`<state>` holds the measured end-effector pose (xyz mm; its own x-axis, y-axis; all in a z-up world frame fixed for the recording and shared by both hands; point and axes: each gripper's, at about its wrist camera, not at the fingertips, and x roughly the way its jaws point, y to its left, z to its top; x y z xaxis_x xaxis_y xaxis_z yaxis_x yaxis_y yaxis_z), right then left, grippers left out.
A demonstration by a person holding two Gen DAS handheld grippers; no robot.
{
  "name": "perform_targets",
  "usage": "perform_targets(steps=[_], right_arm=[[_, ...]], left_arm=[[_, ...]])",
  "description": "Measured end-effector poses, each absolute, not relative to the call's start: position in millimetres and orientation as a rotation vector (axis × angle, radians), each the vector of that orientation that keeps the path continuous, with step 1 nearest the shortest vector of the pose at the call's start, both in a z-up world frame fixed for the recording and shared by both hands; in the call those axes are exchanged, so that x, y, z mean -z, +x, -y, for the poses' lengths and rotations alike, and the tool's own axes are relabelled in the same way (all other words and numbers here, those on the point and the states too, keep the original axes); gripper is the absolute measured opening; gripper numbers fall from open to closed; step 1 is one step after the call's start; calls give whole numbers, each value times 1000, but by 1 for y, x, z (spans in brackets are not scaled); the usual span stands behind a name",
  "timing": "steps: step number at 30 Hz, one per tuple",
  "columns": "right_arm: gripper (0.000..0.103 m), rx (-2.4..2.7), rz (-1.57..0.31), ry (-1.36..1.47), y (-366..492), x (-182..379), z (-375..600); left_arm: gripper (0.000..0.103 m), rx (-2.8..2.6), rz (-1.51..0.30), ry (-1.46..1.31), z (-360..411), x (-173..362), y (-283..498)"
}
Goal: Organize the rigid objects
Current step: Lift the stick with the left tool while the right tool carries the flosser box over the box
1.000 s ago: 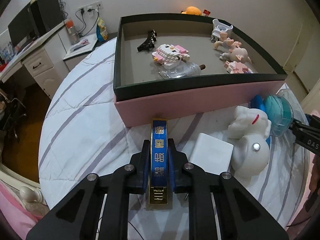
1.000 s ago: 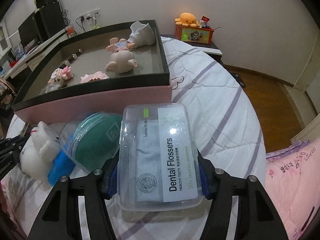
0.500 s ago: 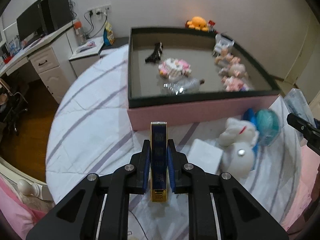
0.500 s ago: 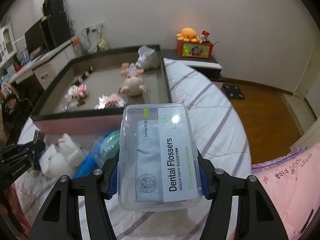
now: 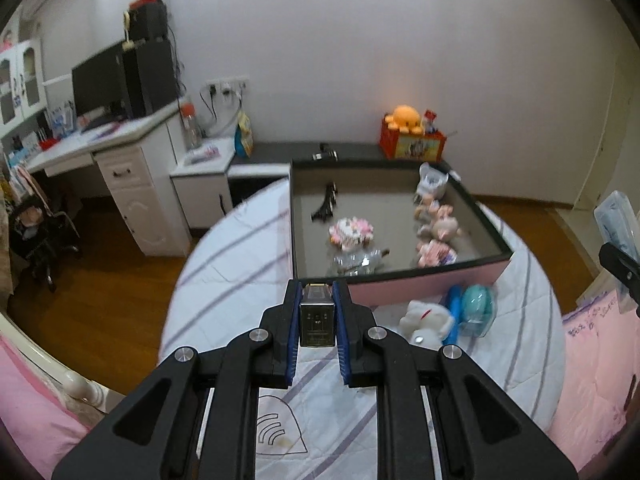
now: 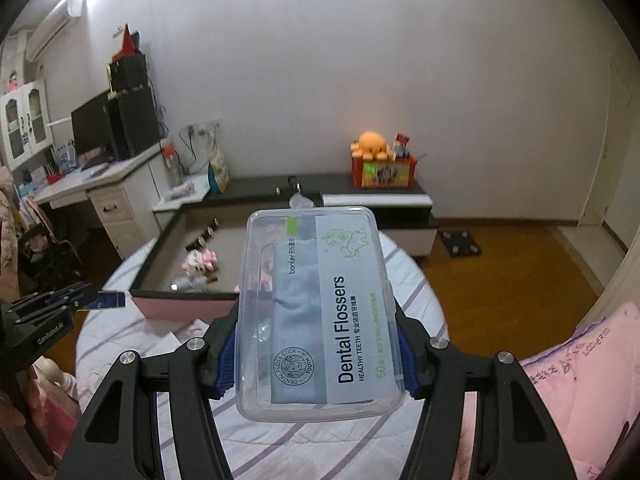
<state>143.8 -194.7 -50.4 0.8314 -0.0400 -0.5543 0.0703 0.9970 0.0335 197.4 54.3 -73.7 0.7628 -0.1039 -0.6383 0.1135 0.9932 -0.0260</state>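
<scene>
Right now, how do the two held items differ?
The bar in the left claw is slim, opaque, gold and blue; the flosser box in the right claw is wide, flat, clear plastic with a printed label. The bar needs nearly shut jaws; the box spreads them wide. Both are gripped clear of the bed.

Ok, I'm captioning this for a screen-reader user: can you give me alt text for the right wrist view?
The right gripper holds a clear plastic box labelled Dental Flossers above a round bed with a white, purple-striped quilt. Beyond it lies an open pink tray with a dark rim holding small toys; at the left edge the left gripper clamps a slim blue bar.
</scene>
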Motion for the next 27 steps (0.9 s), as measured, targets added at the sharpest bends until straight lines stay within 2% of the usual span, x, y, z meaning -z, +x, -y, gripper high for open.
perform_targets(steps=[14, 27], right_arm=[[63, 29, -401, 27, 76, 0, 178], [63, 13, -343, 53, 57, -7, 182]], left_arm=[[15, 68, -437, 28, -48, -12, 123], [15, 66, -374, 28, -46, -24, 98]])
